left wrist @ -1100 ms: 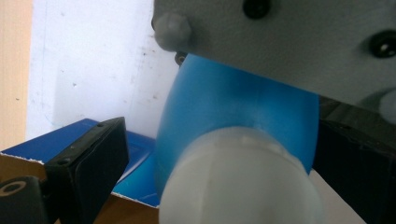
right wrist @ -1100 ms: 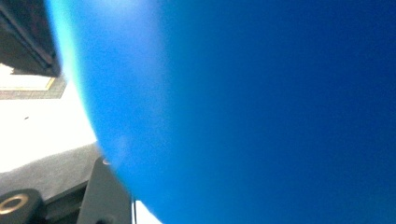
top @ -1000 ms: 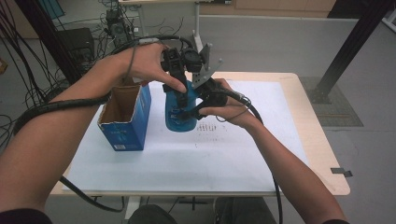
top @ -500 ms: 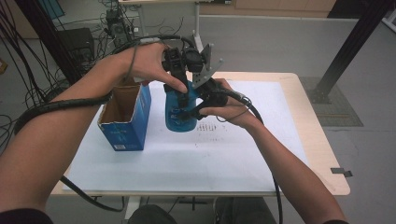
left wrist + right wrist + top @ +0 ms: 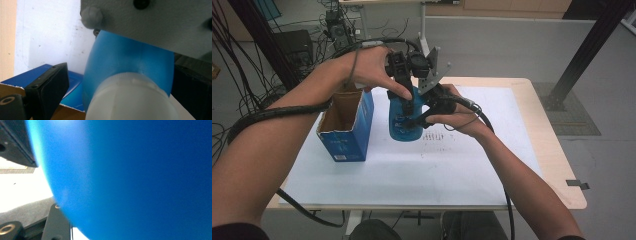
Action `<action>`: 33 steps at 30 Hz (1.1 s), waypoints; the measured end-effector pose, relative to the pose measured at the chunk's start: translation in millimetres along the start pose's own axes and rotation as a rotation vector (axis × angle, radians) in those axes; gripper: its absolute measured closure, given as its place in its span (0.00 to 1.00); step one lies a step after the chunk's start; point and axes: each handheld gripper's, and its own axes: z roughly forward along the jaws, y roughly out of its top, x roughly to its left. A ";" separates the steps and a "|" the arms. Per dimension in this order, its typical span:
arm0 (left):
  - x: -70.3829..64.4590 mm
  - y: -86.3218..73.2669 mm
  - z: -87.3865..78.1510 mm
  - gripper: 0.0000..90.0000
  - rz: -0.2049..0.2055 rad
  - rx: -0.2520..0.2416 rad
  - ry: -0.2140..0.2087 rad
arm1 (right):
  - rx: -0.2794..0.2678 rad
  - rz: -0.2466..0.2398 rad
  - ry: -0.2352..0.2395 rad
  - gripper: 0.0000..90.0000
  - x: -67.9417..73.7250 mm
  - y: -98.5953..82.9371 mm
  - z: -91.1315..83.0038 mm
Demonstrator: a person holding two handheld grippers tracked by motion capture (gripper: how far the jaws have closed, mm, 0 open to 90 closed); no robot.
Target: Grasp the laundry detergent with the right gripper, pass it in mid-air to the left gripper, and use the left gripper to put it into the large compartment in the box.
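Jaws of the left gripper (image 5: 404, 92) stand apart on either side of the white ribbed cap (image 5: 130, 100) of a blue plastic bottle (image 5: 404, 120); in the left gripper view one black jaw sits clear to the left of the cap and the other at the far right edge, and whether either touches it I cannot tell. Jaws of the right gripper (image 5: 424, 116) sit against the bottle's rounded body from the right side; the right gripper view shows blue plastic pressed close between the two black jaws, so they appear clamped on it. That bottle stands upright near the middle of the white paper sheet (image 5: 492, 165) that covers the pale wooden table (image 5: 557, 160). Just to its left, close but apart, stands an open blue cardboard box (image 5: 347, 127), brown inside. Both hands meet above the bottle, the left hand (image 5: 369, 67) over its top.
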 end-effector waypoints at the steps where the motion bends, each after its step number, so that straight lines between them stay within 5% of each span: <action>1: 0.0 0.0 0.1 0.06 -0.001 0.000 -0.001 | 0.000 0.000 0.000 0.48 0.0 0.0 0.0; 33: 1.0 -2.6 1.8 0.06 0.002 -0.003 -0.002 | 0.004 -0.017 -0.001 0.48 0.4 0.0 1.4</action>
